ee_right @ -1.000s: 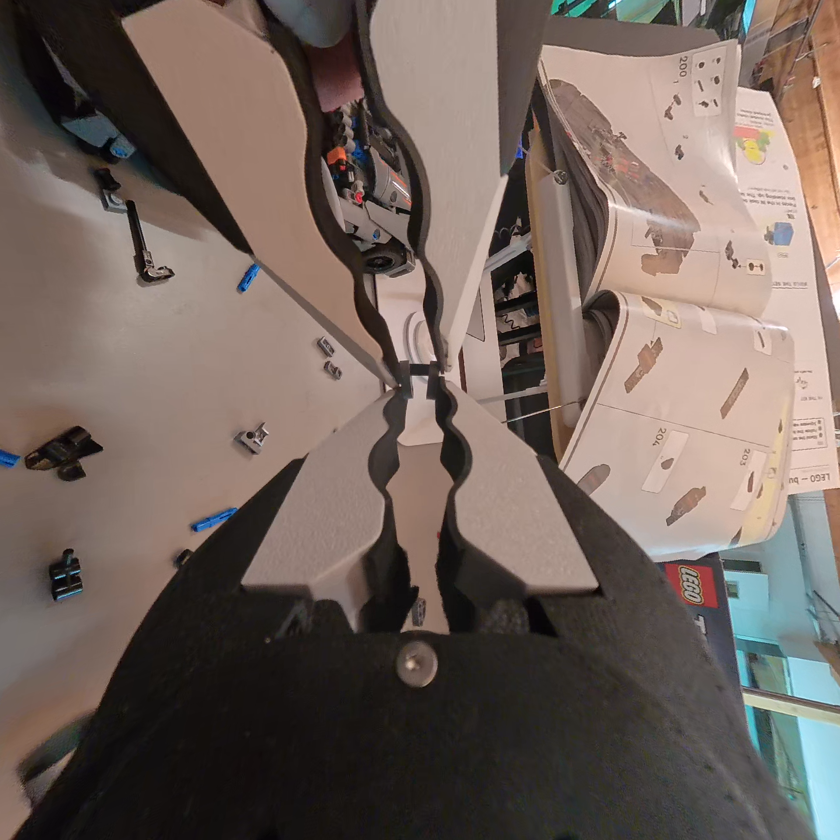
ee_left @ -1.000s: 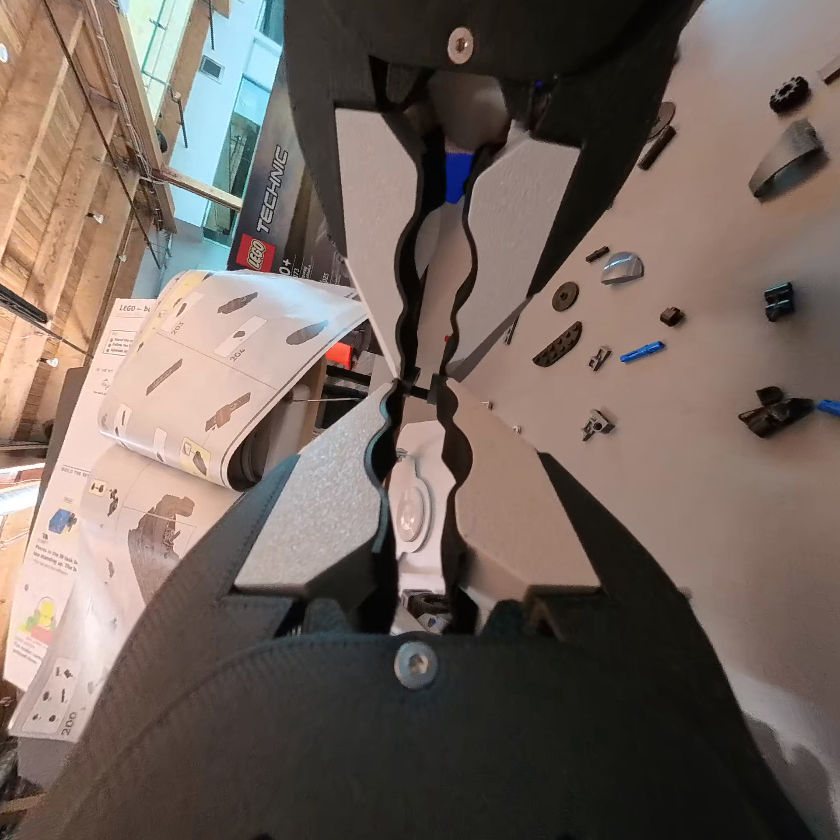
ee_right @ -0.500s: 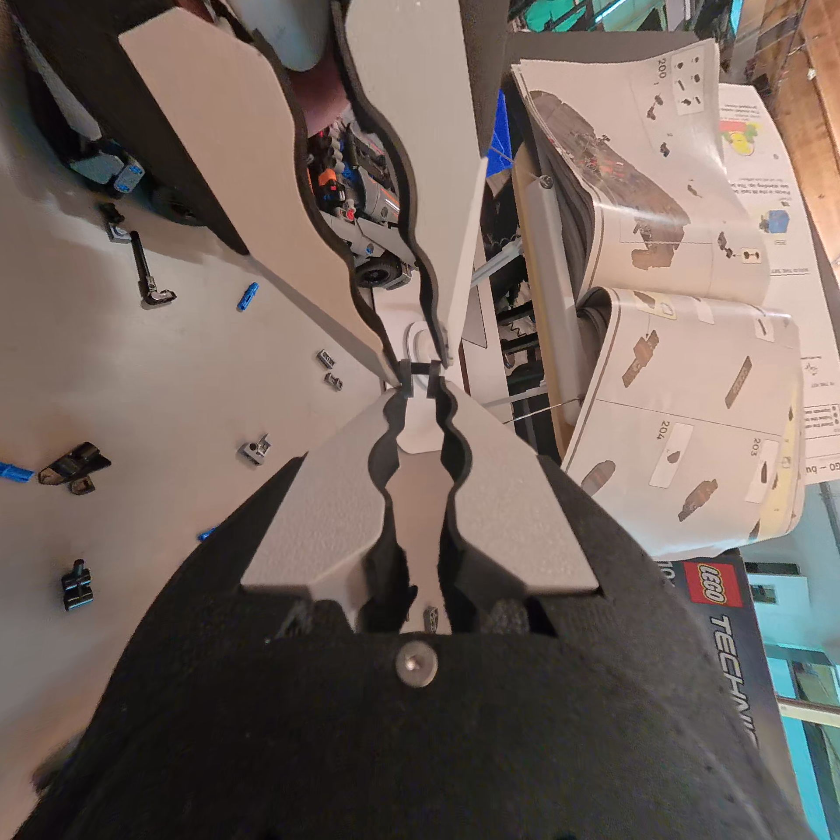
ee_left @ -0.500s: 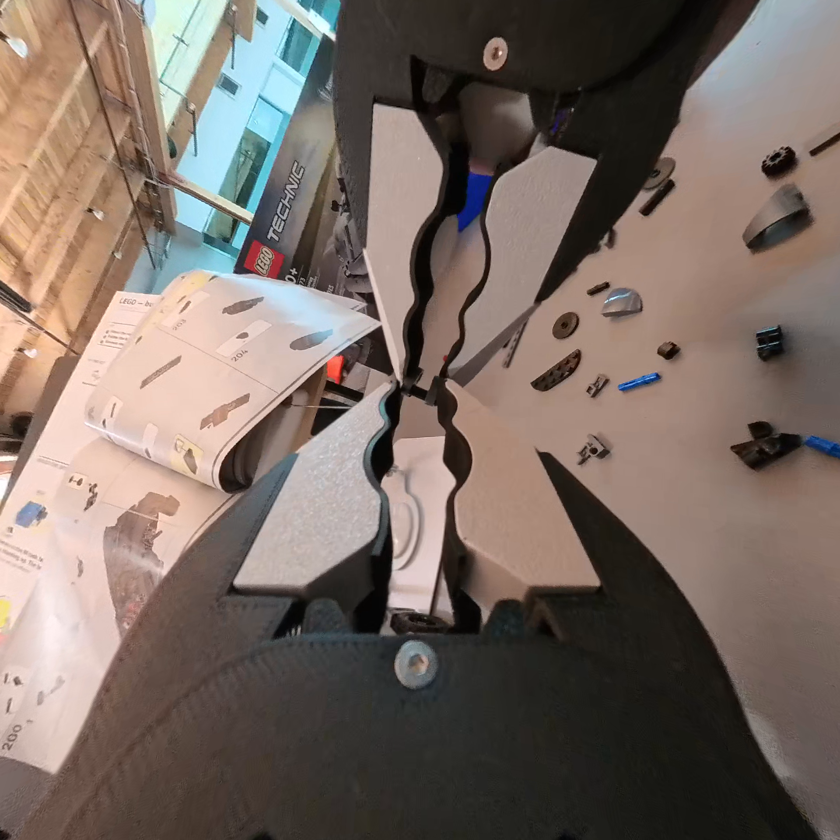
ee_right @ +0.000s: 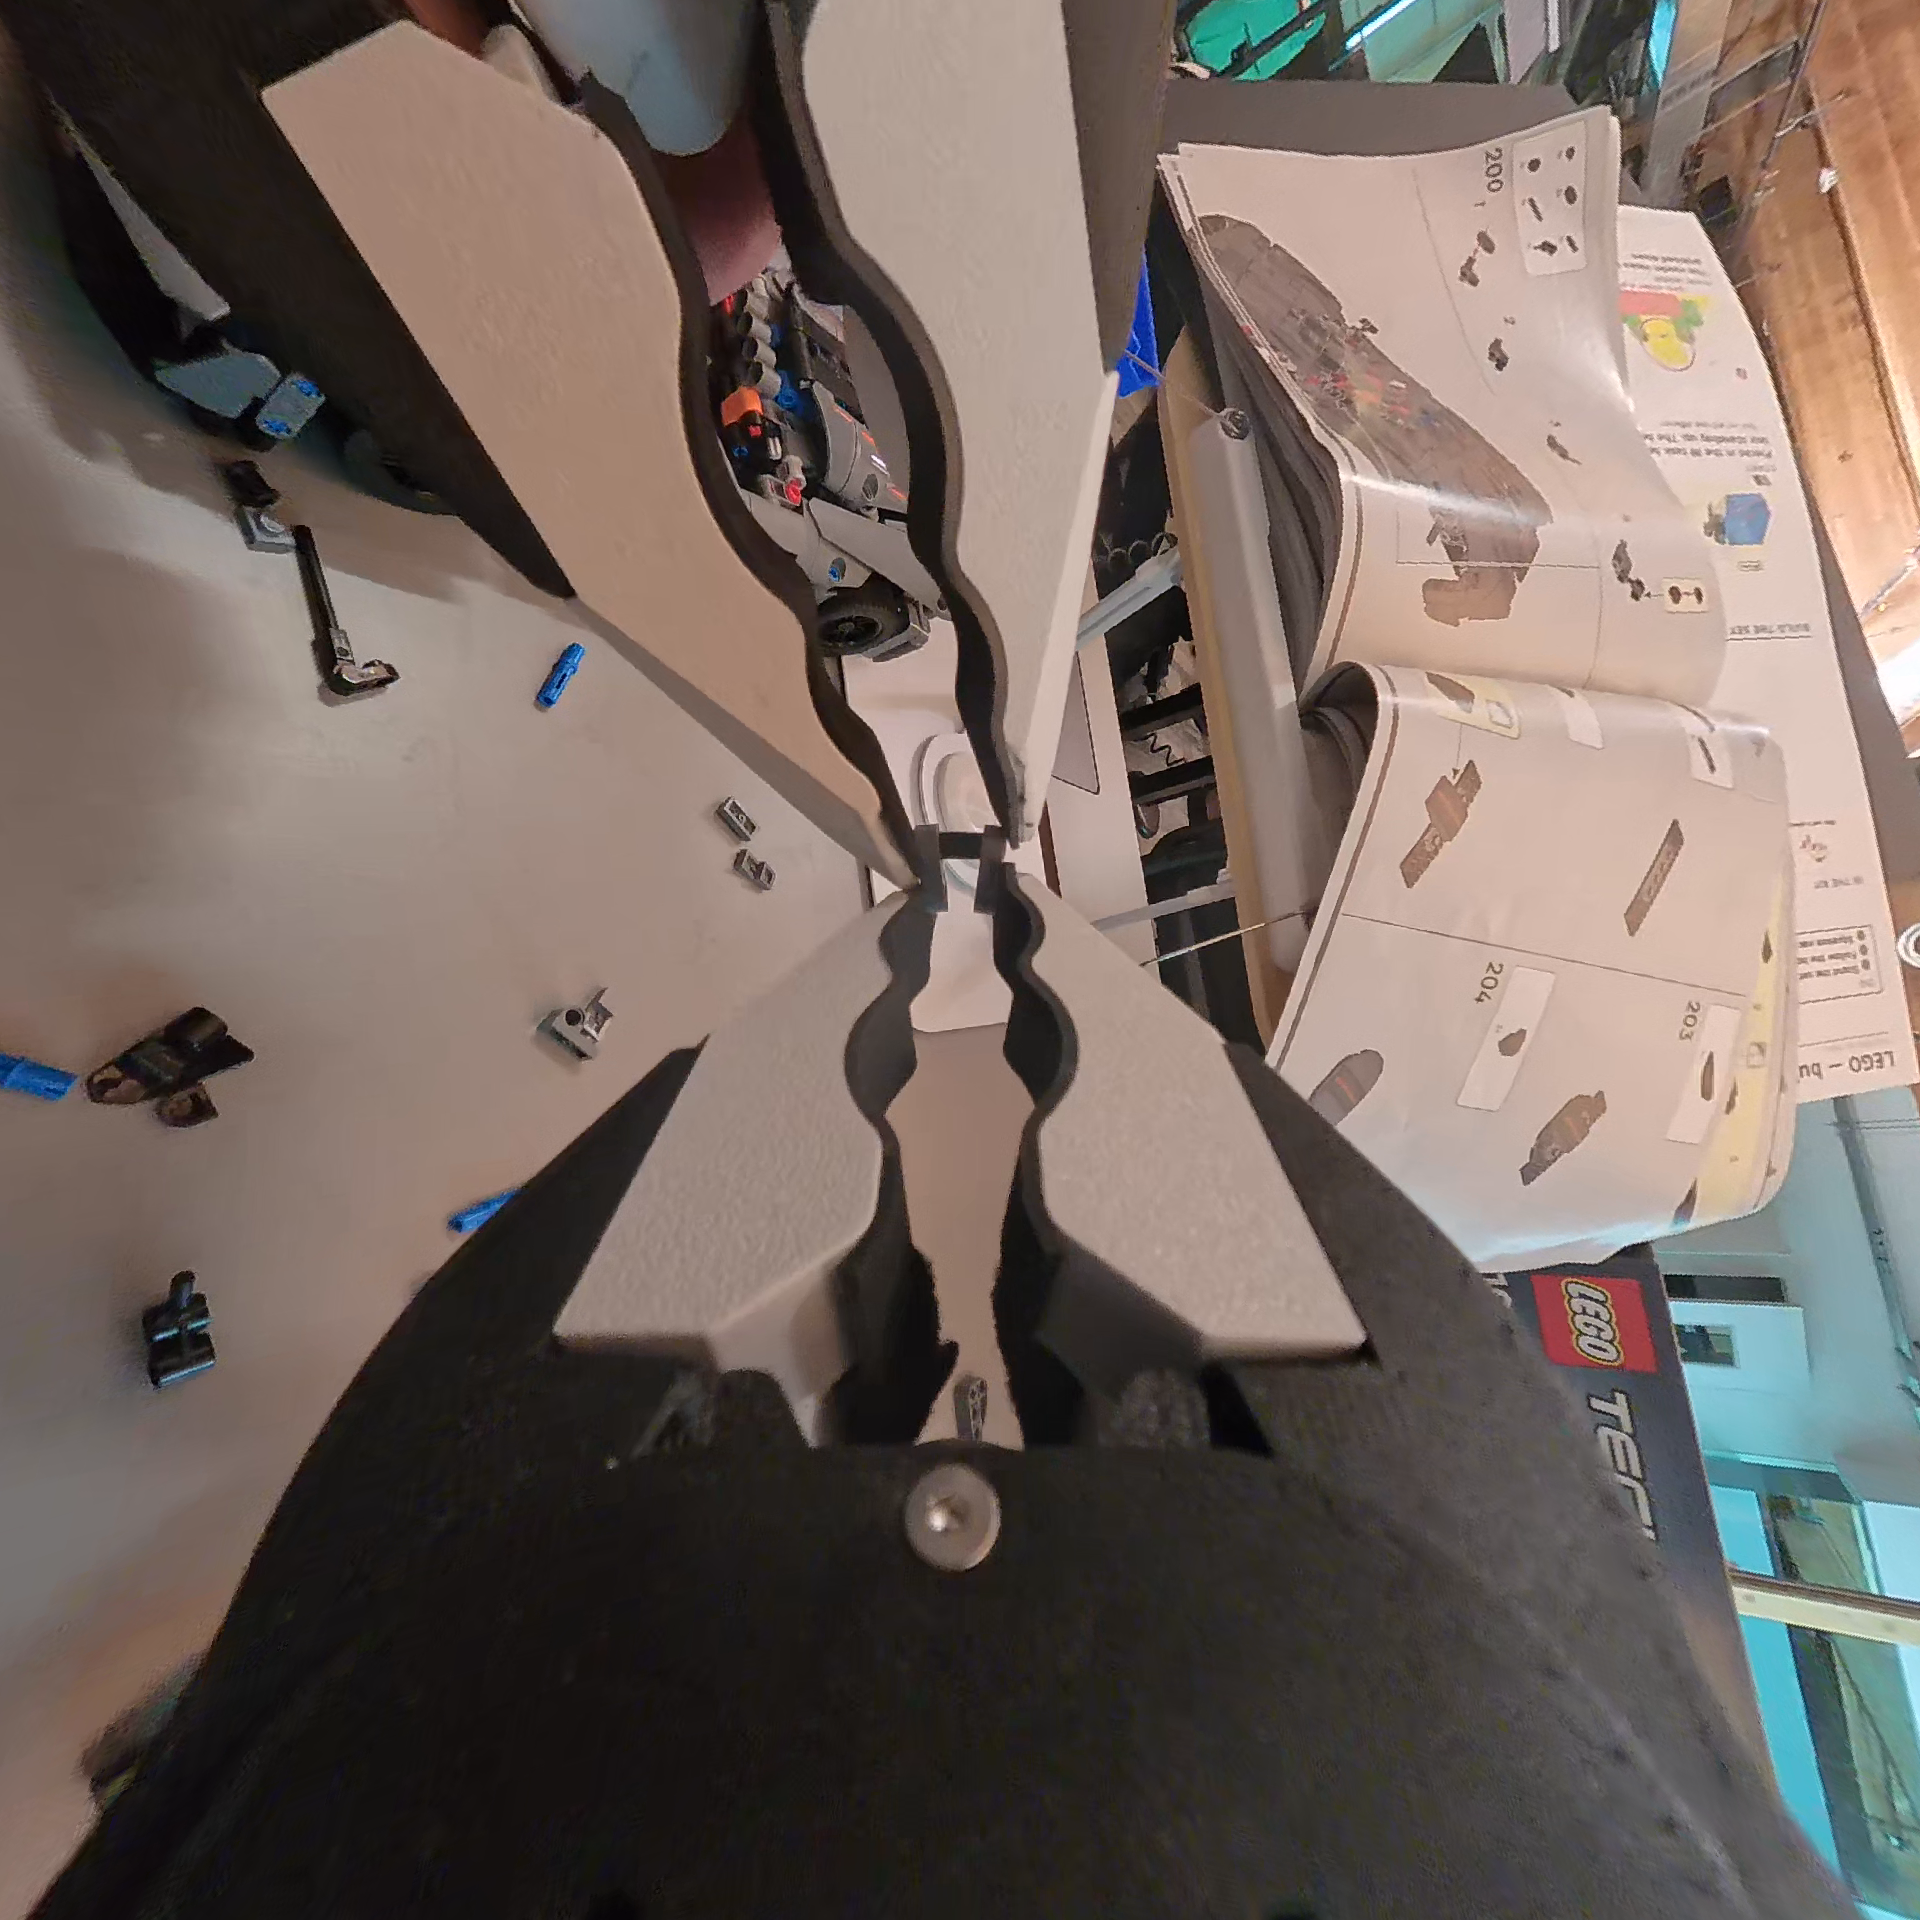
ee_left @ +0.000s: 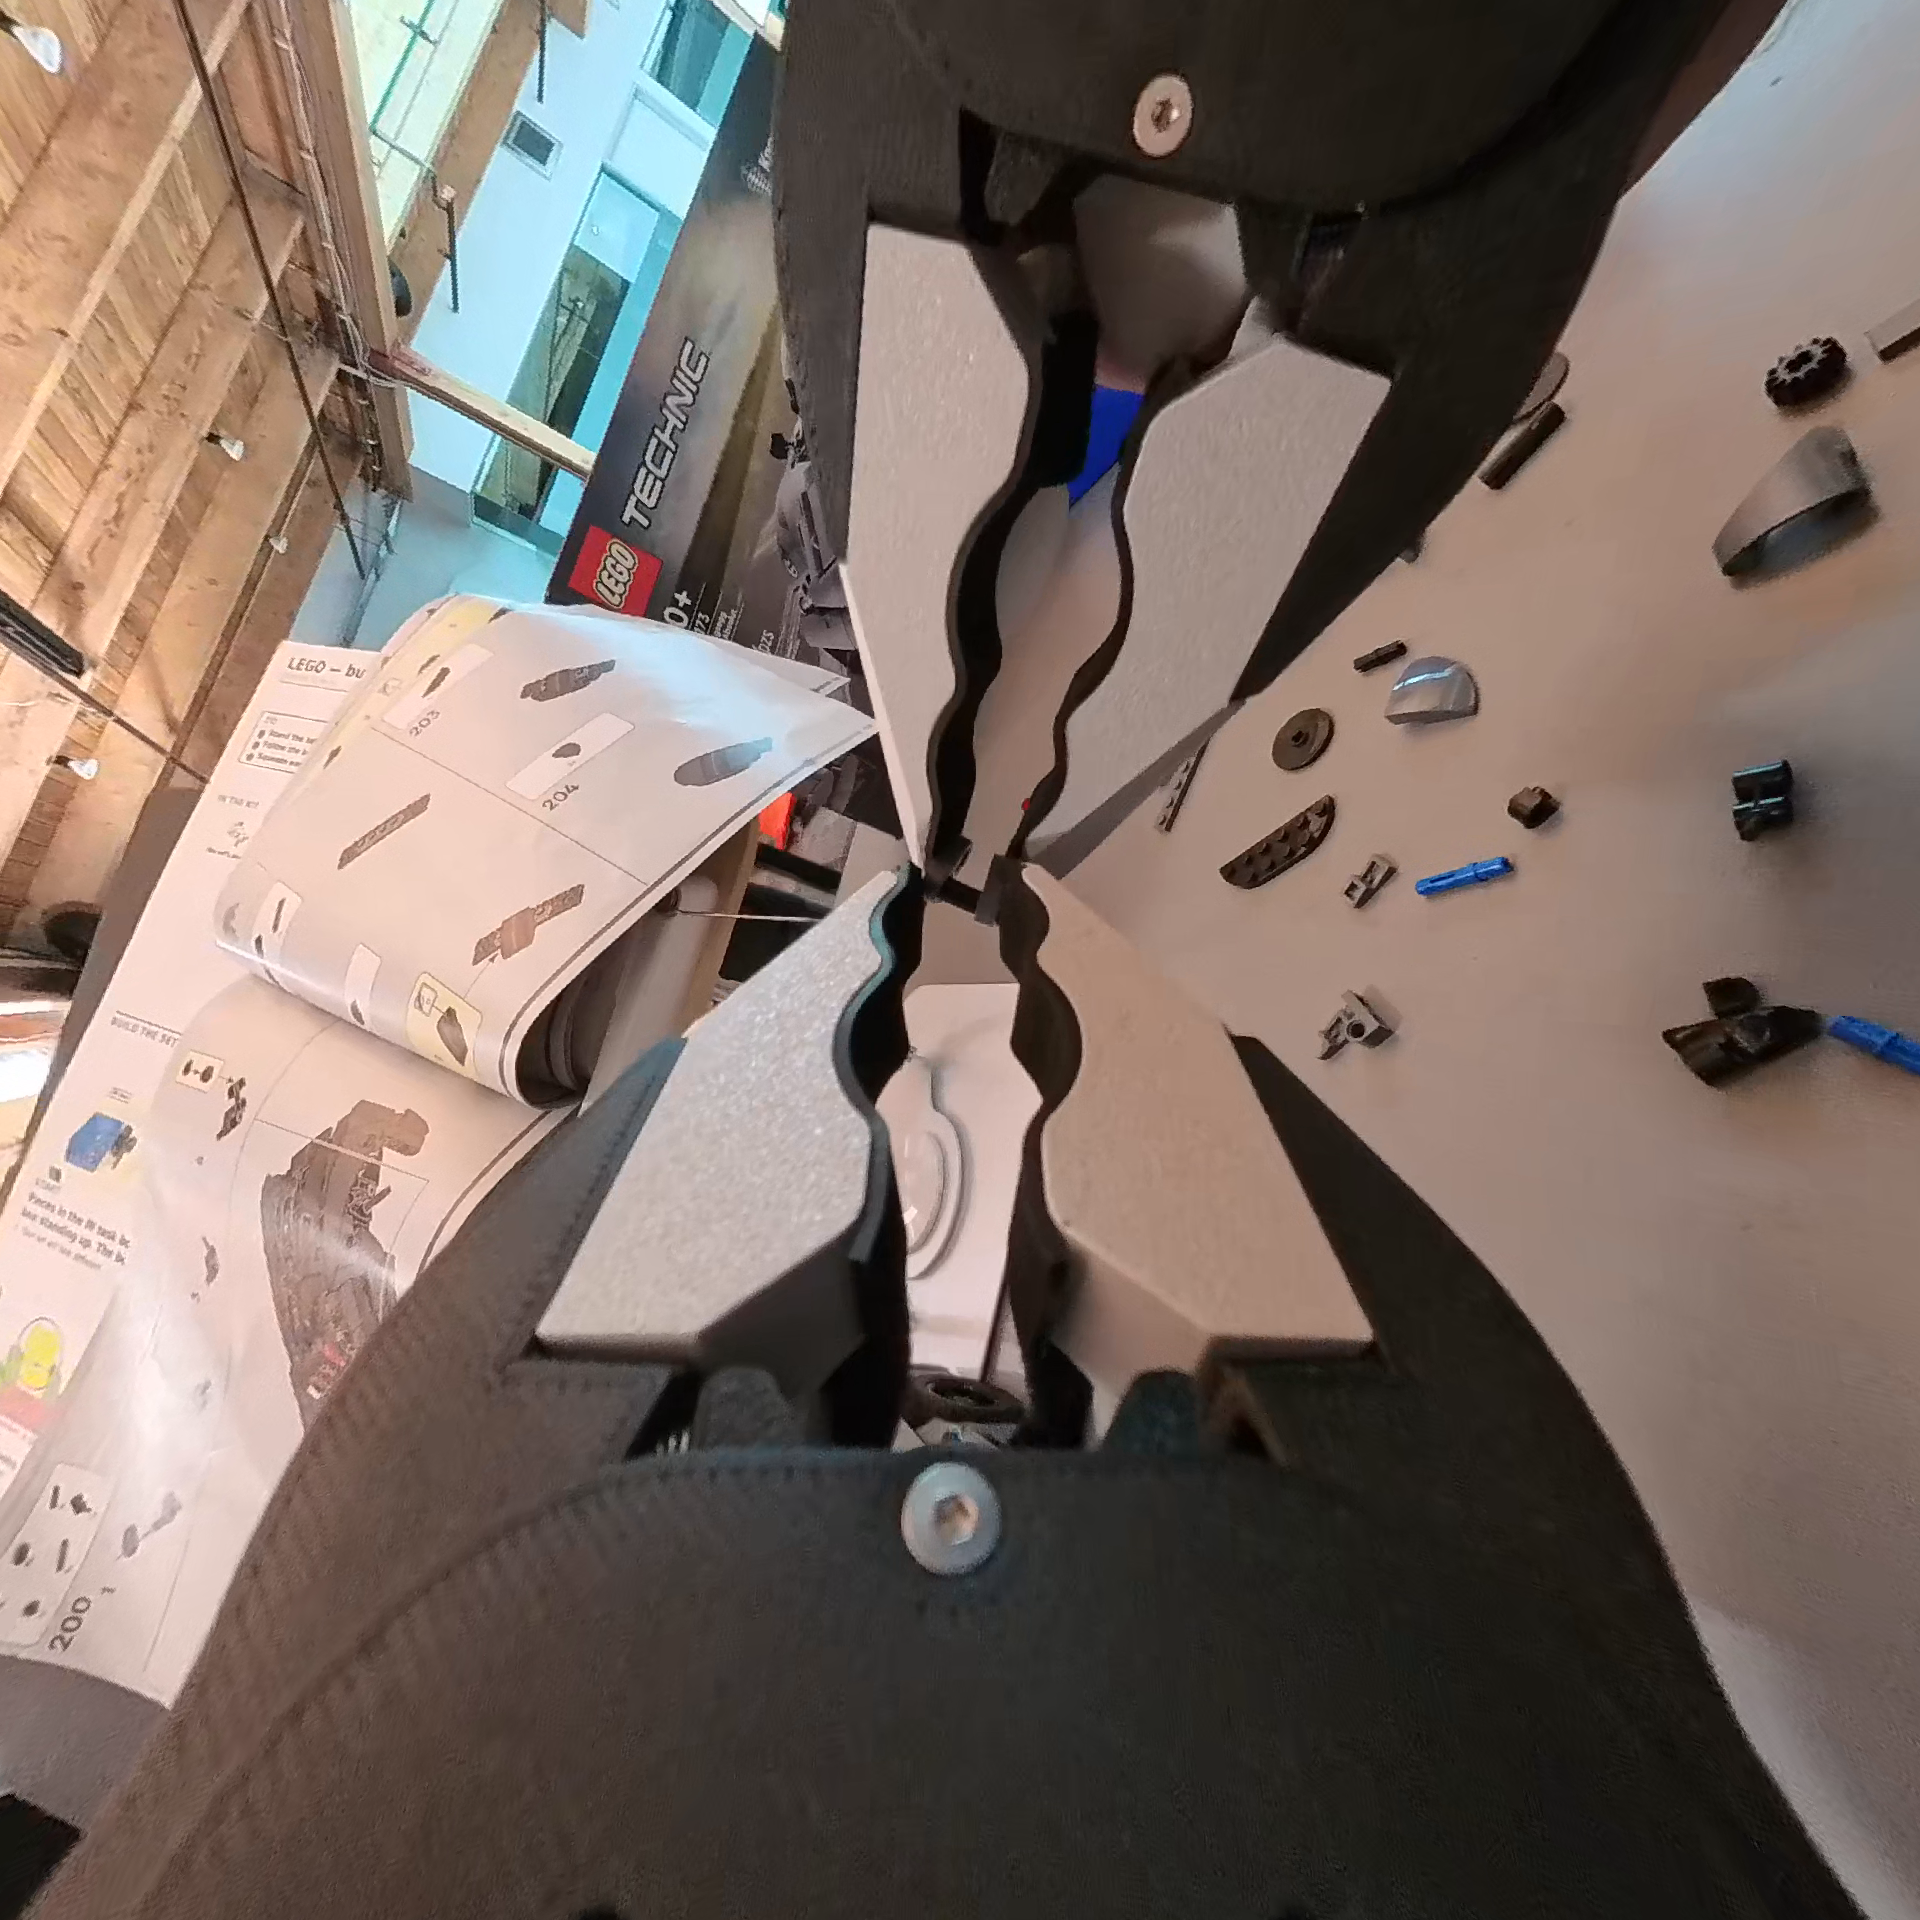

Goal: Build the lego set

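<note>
My left gripper (ee_left: 963, 885) and my right gripper (ee_right: 961, 896) meet tip to tip above the grey table (ee_left: 1558, 1195). Both are shut on a small dark lego piece (ee_left: 971, 890) held between the four fingertips. In the right wrist view this piece (ee_right: 961, 844) shows as a small dark clip with two short legs. The right gripper enters the left wrist view from the top, and the left gripper enters the right wrist view from the top. The partly built grey model (ee_right: 821, 468) stands behind the left gripper's fingers, mostly hidden.
Loose parts lie on the table: a blue pin (ee_left: 1463, 878), a black curved plate (ee_left: 1278, 844), a grey curved part (ee_left: 1432, 691), a black connector (ee_left: 1735, 1039). The open instruction booklet (ee_left: 499, 810) on a stand and the lego box (ee_left: 665, 488) stand at the table's side. Less than 4 cm separates the two grippers' tips.
Both grippers stay tip to tip on the small piece. The pair has shifted and tilted slightly, so the booklet, box and loose parts sit a little differently in both views.
</note>
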